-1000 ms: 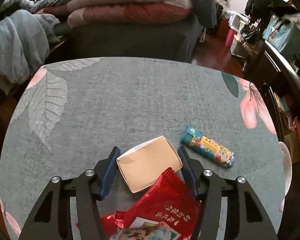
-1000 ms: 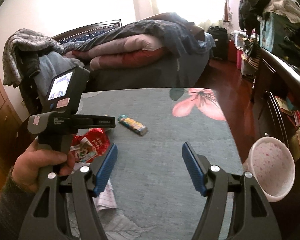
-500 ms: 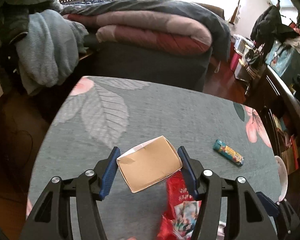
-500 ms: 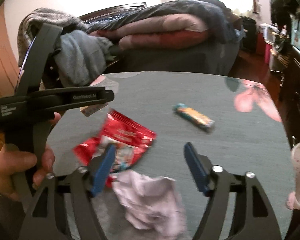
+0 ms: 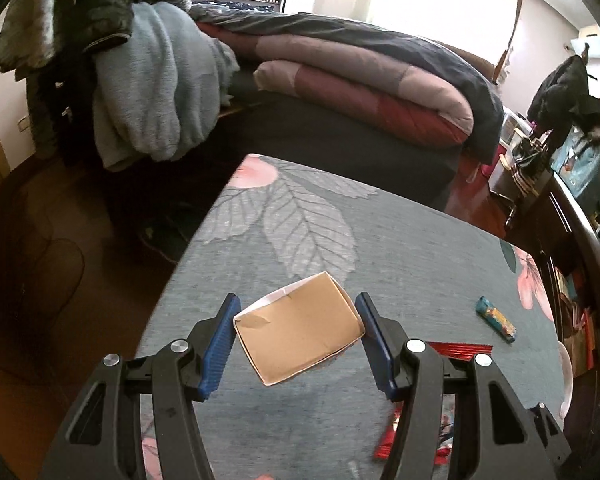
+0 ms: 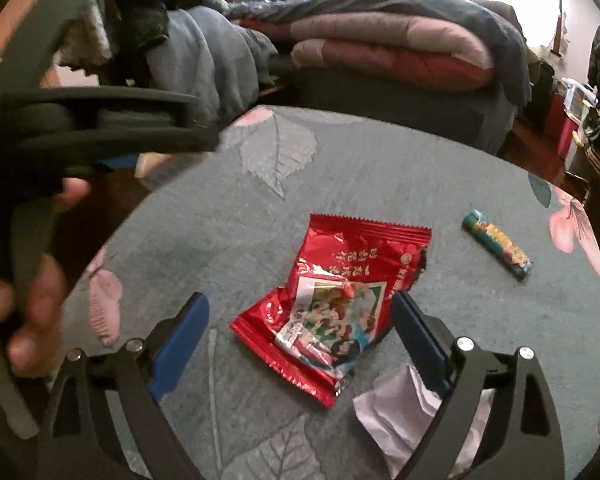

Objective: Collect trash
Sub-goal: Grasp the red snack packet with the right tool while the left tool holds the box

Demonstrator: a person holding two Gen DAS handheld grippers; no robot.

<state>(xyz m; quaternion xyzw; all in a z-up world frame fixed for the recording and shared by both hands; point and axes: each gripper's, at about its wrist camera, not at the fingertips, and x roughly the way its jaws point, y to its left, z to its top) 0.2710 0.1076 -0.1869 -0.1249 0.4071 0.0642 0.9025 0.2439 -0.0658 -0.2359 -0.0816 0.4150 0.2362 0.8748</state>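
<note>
My left gripper [image 5: 298,334] is shut on a small brown cardboard box [image 5: 298,334] and holds it in the air above the table's left part. My right gripper [image 6: 300,332] is open and empty, its fingers either side of a red snack wrapper [image 6: 336,296] that lies on the grey floral tablecloth [image 6: 228,240]. A crumpled white tissue [image 6: 400,416] lies by the right finger [image 6: 418,344]. A small teal and yellow wrapper [image 6: 498,244] lies at the table's right; it also shows in the left wrist view [image 5: 496,320].
A bed with folded quilts [image 5: 360,72] stands beyond the table. Clothes [image 5: 148,88] hang at the left. A dark cabinet [image 5: 572,216] runs along the right. The left hand-held gripper's body [image 6: 80,120] fills the right view's left side. A white bowl's rim [image 5: 565,380] shows at the right edge.
My left gripper has lifted the box higher and moved left over the table's edge. My right gripper has moved left and down, from over the tissue to around the red wrapper.
</note>
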